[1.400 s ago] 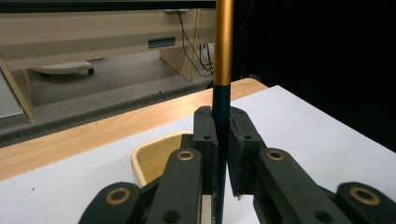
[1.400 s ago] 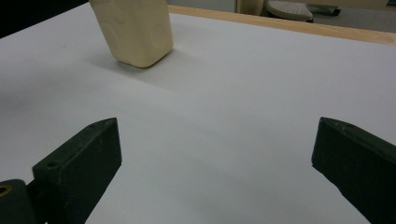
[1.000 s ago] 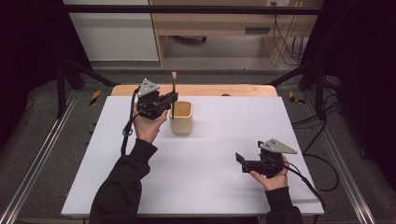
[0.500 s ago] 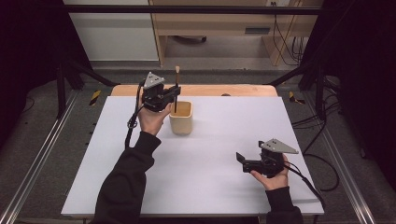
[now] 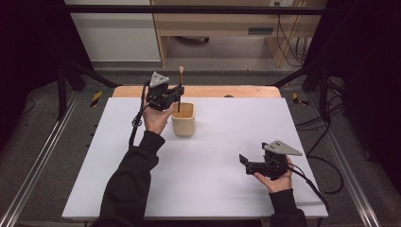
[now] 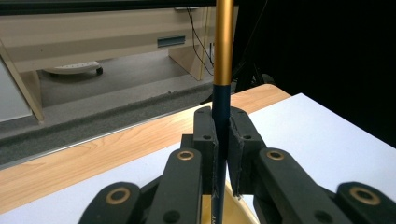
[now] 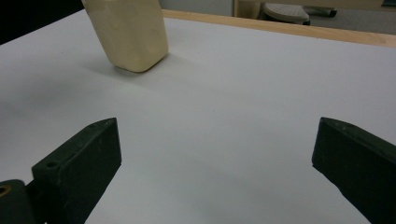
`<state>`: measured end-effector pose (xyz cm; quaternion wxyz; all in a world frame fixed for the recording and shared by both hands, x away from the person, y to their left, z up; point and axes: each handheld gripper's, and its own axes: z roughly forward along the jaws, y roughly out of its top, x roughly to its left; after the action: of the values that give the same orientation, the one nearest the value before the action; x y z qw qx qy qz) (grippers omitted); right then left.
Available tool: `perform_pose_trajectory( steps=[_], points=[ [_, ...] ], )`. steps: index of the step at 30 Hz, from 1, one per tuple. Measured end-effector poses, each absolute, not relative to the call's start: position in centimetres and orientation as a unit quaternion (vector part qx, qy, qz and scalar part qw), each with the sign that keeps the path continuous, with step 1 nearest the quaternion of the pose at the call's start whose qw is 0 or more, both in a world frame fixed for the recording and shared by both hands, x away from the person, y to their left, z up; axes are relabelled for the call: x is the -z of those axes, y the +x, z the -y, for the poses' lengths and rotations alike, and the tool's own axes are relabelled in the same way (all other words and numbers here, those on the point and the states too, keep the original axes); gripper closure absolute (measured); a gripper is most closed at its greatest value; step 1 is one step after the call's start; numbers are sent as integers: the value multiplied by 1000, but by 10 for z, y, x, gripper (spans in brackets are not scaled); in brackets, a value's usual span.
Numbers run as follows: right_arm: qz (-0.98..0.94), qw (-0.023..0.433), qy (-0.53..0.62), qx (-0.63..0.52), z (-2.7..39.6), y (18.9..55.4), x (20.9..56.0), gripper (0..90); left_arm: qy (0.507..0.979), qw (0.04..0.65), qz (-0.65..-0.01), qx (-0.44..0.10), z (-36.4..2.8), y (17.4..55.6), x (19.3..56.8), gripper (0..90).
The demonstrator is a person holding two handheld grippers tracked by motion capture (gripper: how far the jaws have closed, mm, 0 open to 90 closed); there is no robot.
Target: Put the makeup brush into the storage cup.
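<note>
A thin stick [image 5: 180, 80], dark blue below and gold above [image 6: 223, 46], stands upright with my left gripper [image 5: 178, 92] shut on its dark part [image 6: 222, 135]. Its lower end dips into the mouth of a cream cup [image 5: 183, 120] that stands at the far middle of the white table [image 5: 222, 142]. The left hand sits just left of the cup. Near the table's front right, my right gripper [image 5: 245, 164] rests low over the surface and points left. Its jaws stand wide apart with nothing between them [image 7: 217, 140]. The cup [image 7: 132, 32] lies well ahead of it.
A wooden strip [image 5: 246, 91] runs along the table's far edge, with a wooden desk [image 5: 213, 21] on the floor beyond. Metal rails [image 5: 38, 165] flank both sides. Cables [image 5: 326, 165] trail from the right gripper off the right edge.
My left gripper has shifted a little to the right and farther back with the stick, closer over the cup. The right gripper has stayed put.
</note>
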<state>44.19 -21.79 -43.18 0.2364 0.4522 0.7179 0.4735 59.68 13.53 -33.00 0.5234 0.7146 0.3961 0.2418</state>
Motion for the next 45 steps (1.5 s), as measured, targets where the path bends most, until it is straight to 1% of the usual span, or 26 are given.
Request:
perform_pose_trajectory(
  steps=[17, 45],
  points=[
    [-719, 237, 452, -472, 218, 443, 433, 16, 725, 504, -405, -237, -133, 612, 354, 823],
    [-720, 236, 452, -471, 217, 443, 434, 16, 743, 483, -409, -219, -130, 607, 388, 824]
  ],
)
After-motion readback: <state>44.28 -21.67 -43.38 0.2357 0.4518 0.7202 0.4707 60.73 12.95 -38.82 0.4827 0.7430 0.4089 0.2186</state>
